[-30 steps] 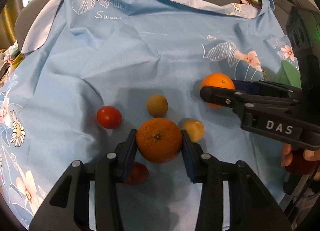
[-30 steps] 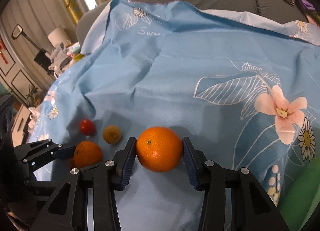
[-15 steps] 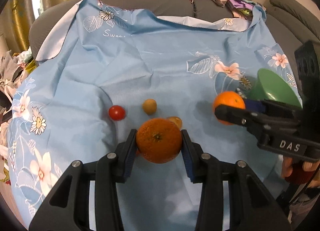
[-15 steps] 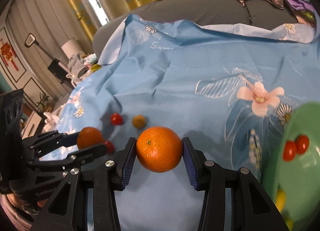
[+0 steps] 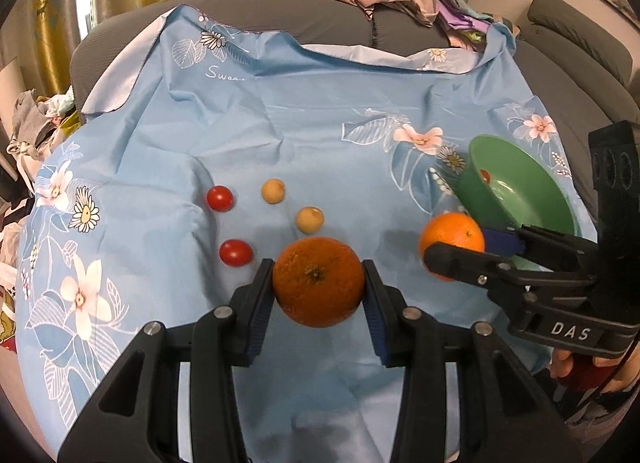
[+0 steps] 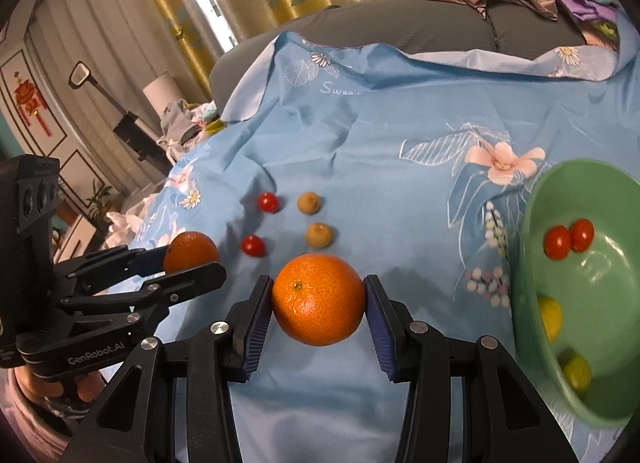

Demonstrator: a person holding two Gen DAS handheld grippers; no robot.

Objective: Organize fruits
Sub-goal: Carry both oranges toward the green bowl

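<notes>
I am carrying two round oranges toward the green plastic bowl (image 6: pixel 532 223), so I am aiming to bring each one over the bare part of its floor, away from the small red tomatoes (image 6: pixel 568 239), and lower it before letting go. The left gripper (image 5: pixel 318 283) is closing its jaws snugly on the darker orange (image 5: pixel 318 281), centred between the blue pads. The right gripper (image 6: pixel 318 299) is pinching the brighter orange (image 6: pixel 319 299) the same way, beside the bowl's rim and above the blue floral cloth (image 6: pixel 380 135).

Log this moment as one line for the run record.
left gripper: shut on orange | right gripper: shut on second orange | green bowl: partly filled | cloth: four small fruits left
</notes>
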